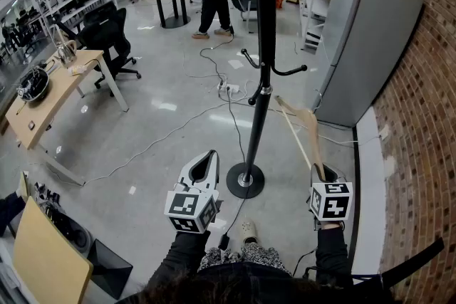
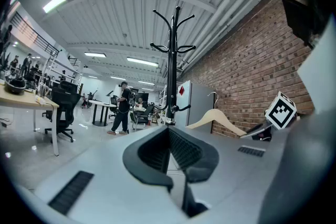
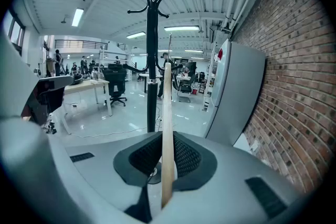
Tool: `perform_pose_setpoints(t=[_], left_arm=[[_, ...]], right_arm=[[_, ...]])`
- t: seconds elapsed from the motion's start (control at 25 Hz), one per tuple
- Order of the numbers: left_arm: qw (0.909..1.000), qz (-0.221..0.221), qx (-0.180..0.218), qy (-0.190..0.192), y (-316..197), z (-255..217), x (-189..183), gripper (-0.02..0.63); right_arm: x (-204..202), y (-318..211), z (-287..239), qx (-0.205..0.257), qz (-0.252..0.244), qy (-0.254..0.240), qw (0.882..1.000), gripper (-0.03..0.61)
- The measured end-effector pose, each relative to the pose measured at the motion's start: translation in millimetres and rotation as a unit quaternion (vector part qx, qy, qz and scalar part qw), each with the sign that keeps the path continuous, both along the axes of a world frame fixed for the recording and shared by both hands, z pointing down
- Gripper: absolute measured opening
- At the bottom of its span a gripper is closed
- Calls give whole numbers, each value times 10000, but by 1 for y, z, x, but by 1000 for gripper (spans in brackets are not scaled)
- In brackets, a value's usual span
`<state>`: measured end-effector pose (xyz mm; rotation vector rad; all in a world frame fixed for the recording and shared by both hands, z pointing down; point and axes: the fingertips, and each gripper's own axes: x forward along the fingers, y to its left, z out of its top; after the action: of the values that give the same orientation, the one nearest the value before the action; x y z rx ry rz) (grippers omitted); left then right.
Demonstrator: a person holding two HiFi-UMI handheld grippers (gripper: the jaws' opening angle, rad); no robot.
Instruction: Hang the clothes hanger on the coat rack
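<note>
The wooden hanger (image 1: 306,126) is held by one end between the closed jaws of the right gripper (image 1: 320,171), its length pointing away from the person and up towards the coat rack (image 1: 263,25). It is seen just right of the black pole and apart from it, with no part resting on any arm of the rack. In the right gripper view the wood is clamped edge-on between the dark pads, in line with the pole behind. The left gripper (image 1: 206,159) is kept low, left of the rack's round base (image 1: 245,180), with its jaws brought together and nothing between them. The approach step is judged to be in hand, and the hanging itself is not yet done. For the next move the hanger would need to be lifted and turned so that its metal hook can be dropped over one of the curved arms, after which the jaws could be opened. To the right a grey cabinet (image 1: 370,39) is set against a brick wall (image 1: 420,117). No brand or readable writing is found; only square black-and-white markers are shown on the grippers' cubes, and a red sticker on the cabinet cannot be read.
</note>
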<state>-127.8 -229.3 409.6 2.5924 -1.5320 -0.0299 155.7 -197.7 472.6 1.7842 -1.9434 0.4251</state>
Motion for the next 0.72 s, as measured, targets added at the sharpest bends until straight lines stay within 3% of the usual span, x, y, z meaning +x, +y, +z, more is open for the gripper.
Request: perform_pose_setpoints(t=[0.72], left_arm=[[9997,-198,-72,-123,-89,4,20,8]], right_arm=[[13,-111,8,-55,-332,43,9994,60]])
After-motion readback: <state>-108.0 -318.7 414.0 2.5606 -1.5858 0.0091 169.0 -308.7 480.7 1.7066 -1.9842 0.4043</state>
